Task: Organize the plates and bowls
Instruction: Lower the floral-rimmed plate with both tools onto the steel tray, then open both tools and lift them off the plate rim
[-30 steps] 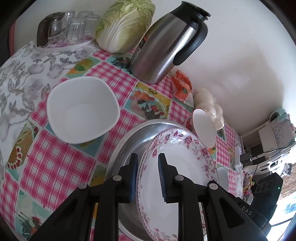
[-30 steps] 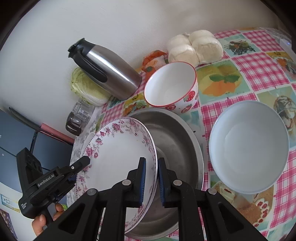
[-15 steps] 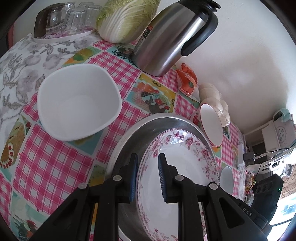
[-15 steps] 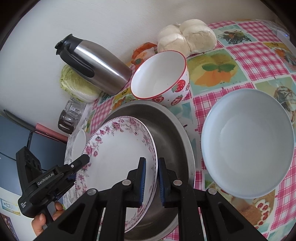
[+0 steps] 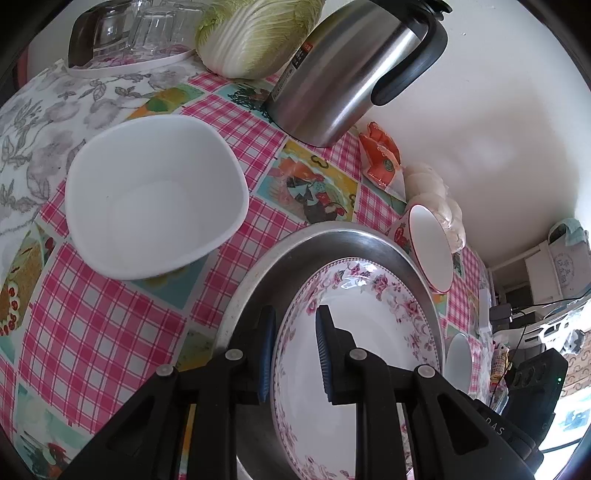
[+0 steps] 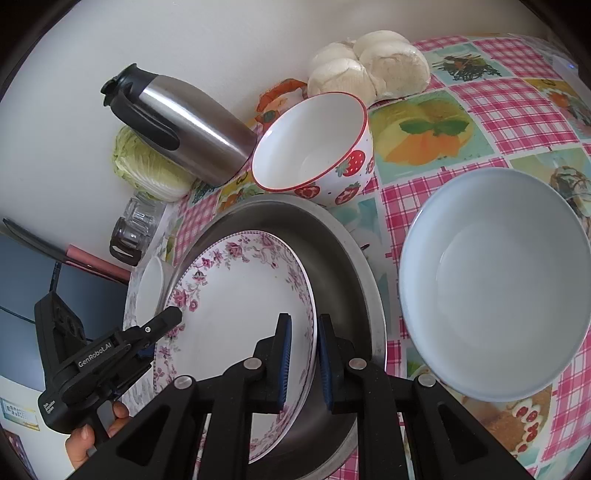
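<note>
A white plate with a pink floral rim (image 5: 354, 332) (image 6: 236, 295) lies inside a large steel basin (image 5: 332, 240) (image 6: 343, 258). My left gripper (image 5: 295, 347) is shut on the plate's left rim, and it also shows in the right wrist view (image 6: 162, 328). My right gripper (image 6: 303, 354) is shut on the plate's opposite rim. A white squarish bowl (image 5: 155, 199) sits left of the basin. A strawberry-print bowl (image 6: 314, 147) (image 5: 428, 247) stands behind the basin. A pale blue bowl (image 6: 495, 280) sits to its right.
A steel thermos jug (image 5: 351, 70) (image 6: 184, 122), a cabbage (image 5: 255, 33), a tray of glasses (image 5: 129, 33), an orange packet (image 5: 380, 155) and bagged white buns (image 6: 369, 66) line the wall. The checked tablecloth (image 5: 92, 325) covers the table.
Both grippers have lowered the plate deeper into the steel basin, and it now lies flatter. Their hold on its rim is the same.
</note>
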### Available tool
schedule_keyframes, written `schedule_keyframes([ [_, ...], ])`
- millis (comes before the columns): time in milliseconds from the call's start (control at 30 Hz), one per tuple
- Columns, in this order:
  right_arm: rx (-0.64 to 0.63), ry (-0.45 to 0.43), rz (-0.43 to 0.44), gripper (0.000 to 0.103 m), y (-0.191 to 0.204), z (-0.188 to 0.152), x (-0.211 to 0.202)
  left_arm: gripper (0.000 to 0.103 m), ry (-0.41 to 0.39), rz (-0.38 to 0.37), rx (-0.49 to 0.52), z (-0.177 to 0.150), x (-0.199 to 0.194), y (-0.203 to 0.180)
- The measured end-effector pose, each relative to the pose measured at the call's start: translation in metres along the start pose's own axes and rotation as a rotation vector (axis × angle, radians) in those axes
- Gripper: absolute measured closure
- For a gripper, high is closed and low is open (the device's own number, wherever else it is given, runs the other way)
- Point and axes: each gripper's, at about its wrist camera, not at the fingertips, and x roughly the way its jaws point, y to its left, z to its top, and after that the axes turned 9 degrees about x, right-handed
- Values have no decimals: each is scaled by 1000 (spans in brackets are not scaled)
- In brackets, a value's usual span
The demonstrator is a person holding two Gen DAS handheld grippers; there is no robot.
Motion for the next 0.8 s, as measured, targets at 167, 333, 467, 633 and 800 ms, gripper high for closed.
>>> schedule_keyframes([
  [167, -10, 4, -14, 87, 2, 0, 3, 82, 4, 9, -5, 0, 4, 2],
  [333, -43, -9, -52, 87, 7, -1, 3, 82, 1, 24, 10, 0, 5, 0],
  [467, -89, -17, -108, 86, 14, -3, 7, 82, 3, 49, 25, 0, 6, -1],
  [633, -101, -25, -138, 86, 14, -3, 7, 79, -2, 68, 40, 0, 5, -2],
  [800, -127, -30, -167, 87, 17, -3, 9, 79, 3, 95, 62, -1, 7, -5],
])
